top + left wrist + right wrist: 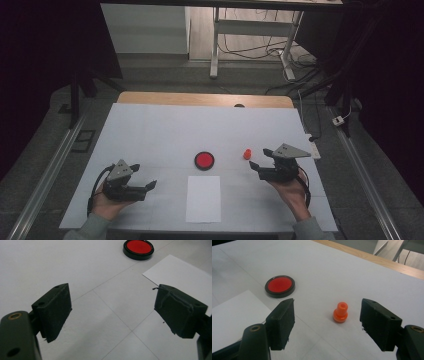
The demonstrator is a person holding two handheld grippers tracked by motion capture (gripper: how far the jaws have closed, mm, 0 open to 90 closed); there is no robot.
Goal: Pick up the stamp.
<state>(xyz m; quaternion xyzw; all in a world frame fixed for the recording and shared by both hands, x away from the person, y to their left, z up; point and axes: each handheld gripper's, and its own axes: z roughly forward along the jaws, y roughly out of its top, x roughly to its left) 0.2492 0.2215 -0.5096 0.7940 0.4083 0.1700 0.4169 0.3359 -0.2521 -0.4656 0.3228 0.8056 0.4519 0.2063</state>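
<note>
A round red pad in a black rim [204, 160] lies mid-table; I also see this red pad [138, 248] far ahead in the left gripper view and the same pad [279, 286] to the left in the right gripper view. A small orange stamp-like knob [246, 153] stands upright to its right, and the knob [340, 312] sits just beyond my open right gripper [327, 325], between its jaws' line of sight. My right gripper [256, 165] holds nothing. A white sheet of paper [203, 198] lies near the front edge. My left gripper [149, 185] is open and empty over the bare table [107, 312].
The table is covered with a white mat [150, 130], with a wooden strip [200, 98] showing along its far edge. Beyond it stand a desk frame [215, 45] and loose cables [300, 85] on the floor. A metal rail [45, 175] runs along the left.
</note>
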